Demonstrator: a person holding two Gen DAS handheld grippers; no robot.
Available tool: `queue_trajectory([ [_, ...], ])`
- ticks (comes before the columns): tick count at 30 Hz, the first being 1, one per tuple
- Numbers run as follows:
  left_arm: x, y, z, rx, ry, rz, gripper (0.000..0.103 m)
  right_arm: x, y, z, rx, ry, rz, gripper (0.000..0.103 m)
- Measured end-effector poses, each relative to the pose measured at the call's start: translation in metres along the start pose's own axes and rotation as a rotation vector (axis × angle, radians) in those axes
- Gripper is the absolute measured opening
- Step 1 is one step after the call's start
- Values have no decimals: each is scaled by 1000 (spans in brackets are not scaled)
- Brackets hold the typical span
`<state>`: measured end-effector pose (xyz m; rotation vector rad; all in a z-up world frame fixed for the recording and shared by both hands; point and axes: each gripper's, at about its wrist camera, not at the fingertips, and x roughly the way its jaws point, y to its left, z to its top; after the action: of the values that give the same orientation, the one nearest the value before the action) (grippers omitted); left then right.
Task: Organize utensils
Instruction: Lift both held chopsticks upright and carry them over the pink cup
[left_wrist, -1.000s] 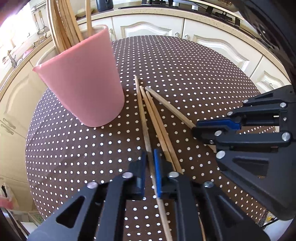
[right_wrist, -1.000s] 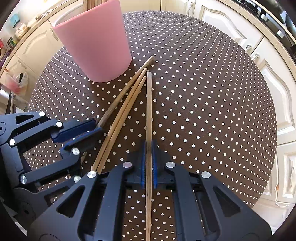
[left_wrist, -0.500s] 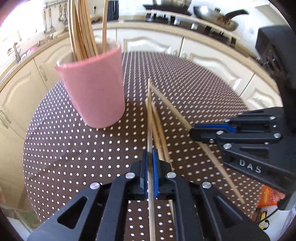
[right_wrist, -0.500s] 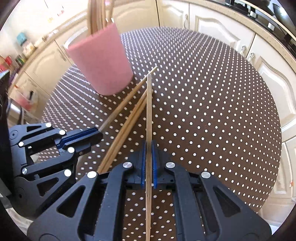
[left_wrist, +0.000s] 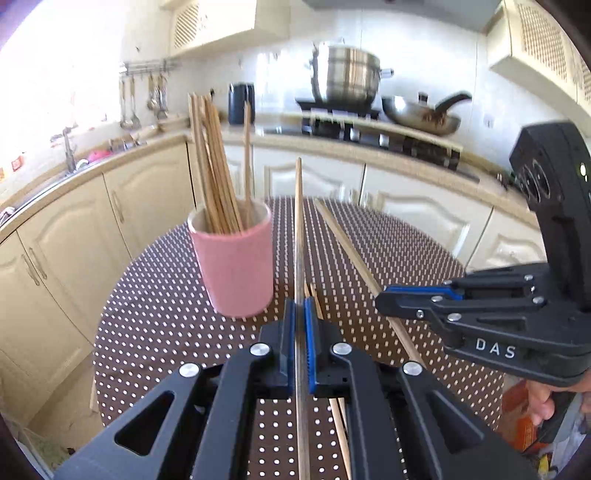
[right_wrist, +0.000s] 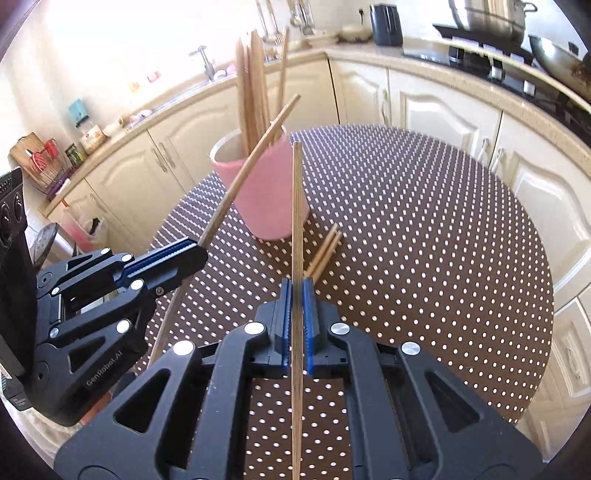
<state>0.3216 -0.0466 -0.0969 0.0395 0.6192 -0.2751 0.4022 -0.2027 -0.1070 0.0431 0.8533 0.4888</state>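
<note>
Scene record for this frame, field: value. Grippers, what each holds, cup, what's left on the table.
left gripper: shut on one chopstick, lifted off the table
right gripper: shut on another chopstick, also lifted
pink cup: upright on the table, holds a bundle of chopsticks
loose chopsticks: two lying side by side on the table near the cup's base
table: round, brown cloth with white dots
background: kitchen counter with pot and wok
</note>
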Motion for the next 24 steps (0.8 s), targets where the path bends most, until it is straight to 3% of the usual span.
queue_trajectory([
  [10,-25,1,22,-21,-155,37,5,-36,19,12,3,-206,34,6],
  [24,-29,35,76,-105,-353,26,5,-36,39,83,29,-558,85,6],
])
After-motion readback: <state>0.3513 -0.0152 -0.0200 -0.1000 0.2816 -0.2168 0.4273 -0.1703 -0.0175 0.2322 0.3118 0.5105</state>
